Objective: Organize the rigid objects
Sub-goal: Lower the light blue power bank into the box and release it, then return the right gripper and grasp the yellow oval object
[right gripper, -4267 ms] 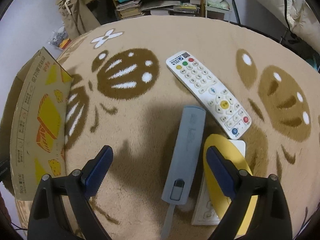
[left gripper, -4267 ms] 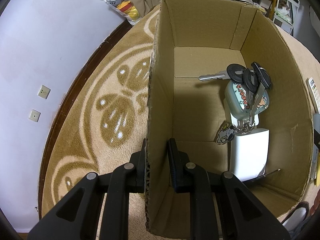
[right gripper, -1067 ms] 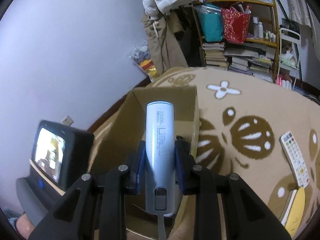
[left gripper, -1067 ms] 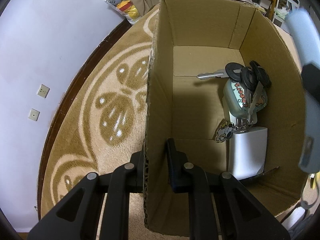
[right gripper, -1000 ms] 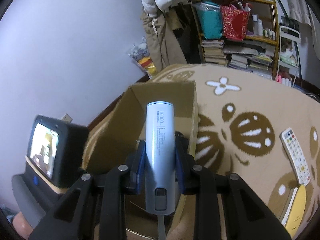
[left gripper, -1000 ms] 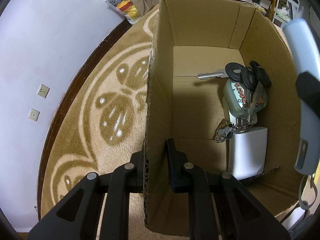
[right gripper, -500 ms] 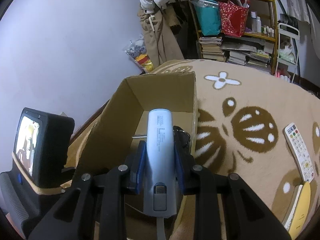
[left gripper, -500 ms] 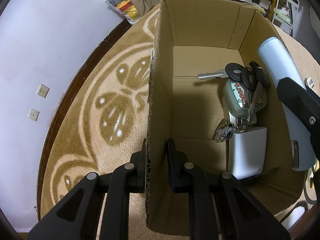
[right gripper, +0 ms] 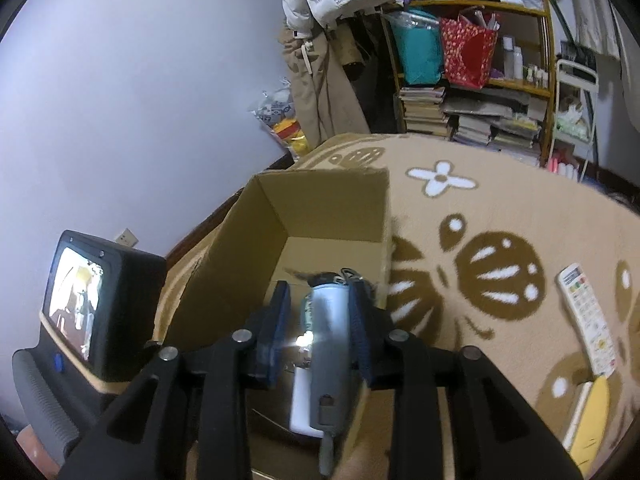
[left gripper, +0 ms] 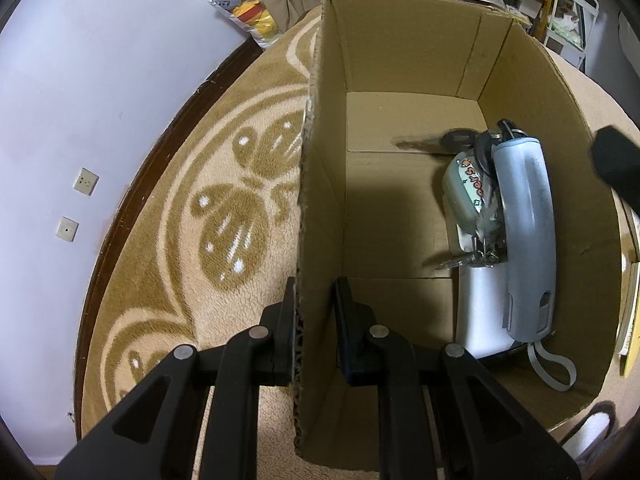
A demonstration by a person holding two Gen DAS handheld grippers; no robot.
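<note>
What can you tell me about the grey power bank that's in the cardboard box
The grey power bank is a long, rounded bar of matte plastic with a slot near its end and a grey wrist loop trailing from it. It lies lengthwise along the right side of the cardboard box, resting on the keys and the white block. The right gripper is above it, jaws apart, no longer clamping it.
</note>
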